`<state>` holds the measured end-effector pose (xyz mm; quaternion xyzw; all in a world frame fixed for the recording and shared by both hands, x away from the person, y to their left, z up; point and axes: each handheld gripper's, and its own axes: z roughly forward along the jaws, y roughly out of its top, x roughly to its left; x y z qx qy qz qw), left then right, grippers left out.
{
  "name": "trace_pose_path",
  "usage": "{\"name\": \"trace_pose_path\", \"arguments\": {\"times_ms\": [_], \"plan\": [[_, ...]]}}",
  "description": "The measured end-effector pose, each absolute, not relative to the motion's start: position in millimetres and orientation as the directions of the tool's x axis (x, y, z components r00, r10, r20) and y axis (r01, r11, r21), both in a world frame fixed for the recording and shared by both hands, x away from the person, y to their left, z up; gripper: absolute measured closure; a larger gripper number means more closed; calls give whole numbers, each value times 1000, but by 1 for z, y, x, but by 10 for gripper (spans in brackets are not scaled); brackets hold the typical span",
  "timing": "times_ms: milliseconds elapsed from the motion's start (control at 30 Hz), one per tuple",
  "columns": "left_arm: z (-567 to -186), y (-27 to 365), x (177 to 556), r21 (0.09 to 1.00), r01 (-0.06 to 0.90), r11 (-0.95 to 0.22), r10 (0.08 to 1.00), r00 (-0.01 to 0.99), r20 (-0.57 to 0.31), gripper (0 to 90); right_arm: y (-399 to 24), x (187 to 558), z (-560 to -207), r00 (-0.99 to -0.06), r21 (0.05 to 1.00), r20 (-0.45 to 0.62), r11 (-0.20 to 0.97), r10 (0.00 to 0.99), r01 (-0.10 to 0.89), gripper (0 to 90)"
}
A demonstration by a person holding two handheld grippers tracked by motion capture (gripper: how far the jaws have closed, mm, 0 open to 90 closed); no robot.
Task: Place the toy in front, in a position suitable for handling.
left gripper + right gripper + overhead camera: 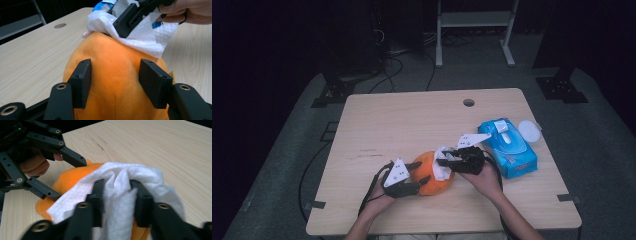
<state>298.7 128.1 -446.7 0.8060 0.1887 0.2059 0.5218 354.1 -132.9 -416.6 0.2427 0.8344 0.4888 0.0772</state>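
An orange plush toy [432, 186] lies on the wooden table [412, 120] near the front edge. My left gripper [423, 171] comes at it from the left, and its two pads press into the plush's sides [117, 62]. A white wet wipe [442, 170] is draped over the toy's right end. My right gripper [443, 159] sits on top of it, jaws apart, with a fold of the wipe [117, 182] bunched loosely between them and the rest spread over the plush [41, 207]. In the right gripper view the left gripper [70, 178] straddles the toy's far end.
A blue pack of wet wipes [508, 147] lies just right of my right hand, with a round white lid [529, 131] beside it at the table's right edge. A cable hole [468, 102] sits at the table's far side. Dark floor and stands lie beyond.
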Motion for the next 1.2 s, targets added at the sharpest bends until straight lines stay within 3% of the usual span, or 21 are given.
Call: {"name": "trace_pose_path", "arguments": {"times_ms": [100,167,233,400,500,533,700,967,1200], "plan": [[-441,130,296,917,117,-382,563,817,130,288,-136,351,-416,-862,860,109,388,495,332,814],[-439,132,290,914,126,-385,578,805,132,190,-138,350,-416,-857,860,107,385,505,335,823],[-441,130,285,904,121,-410,562,815,145,204,-138,347,-415,-849,860,88,390,521,328,831],[-445,126,289,884,111,-454,551,815,181,382,-139,327,-409,-859,856,-12,450,511,255,847],[-449,129,296,901,133,-413,567,812,141,422,-139,313,-406,-871,859,-57,469,488,207,854],[-449,130,299,906,152,-396,580,806,119,439,-138,311,-406,-888,863,-28,459,459,210,854],[-450,128,301,911,140,-388,565,817,115,451,-127,298,-413,-888,807,-156,574,433,138,854],[-452,126,306,914,132,-384,560,820,117,457,-154,307,-418,-844,814,-119,538,524,219,856],[-452,122,306,912,110,-394,552,822,140,460,-132,299,-415,-878,819,-149,554,455,148,856]]}}
